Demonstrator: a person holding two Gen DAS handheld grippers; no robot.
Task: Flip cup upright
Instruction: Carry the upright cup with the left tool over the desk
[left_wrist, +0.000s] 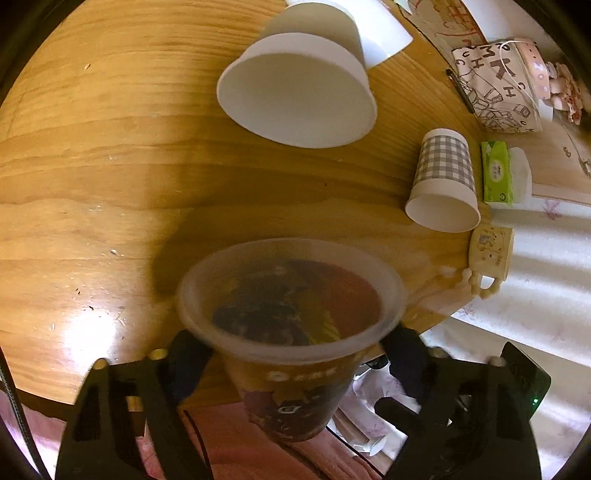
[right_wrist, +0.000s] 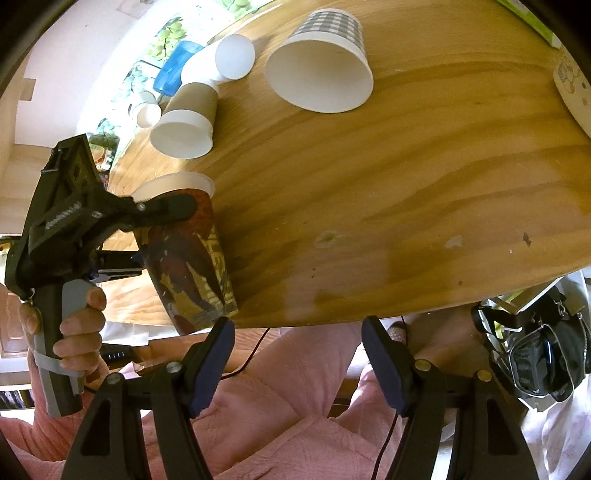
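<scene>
My left gripper (left_wrist: 291, 354) is shut on a printed plastic cup (left_wrist: 291, 332) with dark red and yellow artwork, just under its rim. It holds the cup mouth-up at the near edge of the wooden table (left_wrist: 110, 166). In the right wrist view the same cup (right_wrist: 192, 269) hangs beside the table edge, clamped by the left gripper's fingers (right_wrist: 166, 210). My right gripper (right_wrist: 299, 350) is open and empty, below the table's near edge, close to the cup's base.
A large white cup (left_wrist: 299, 92) and a grey-checked cup (left_wrist: 443, 177) stand upright on the table. A brown-sleeved cup (right_wrist: 184, 122) and a white cup (right_wrist: 229, 59) stand at the far left. A tissue pack (left_wrist: 496, 173), patterned bag (left_wrist: 495, 85) and black bag (right_wrist: 535, 354) flank the table.
</scene>
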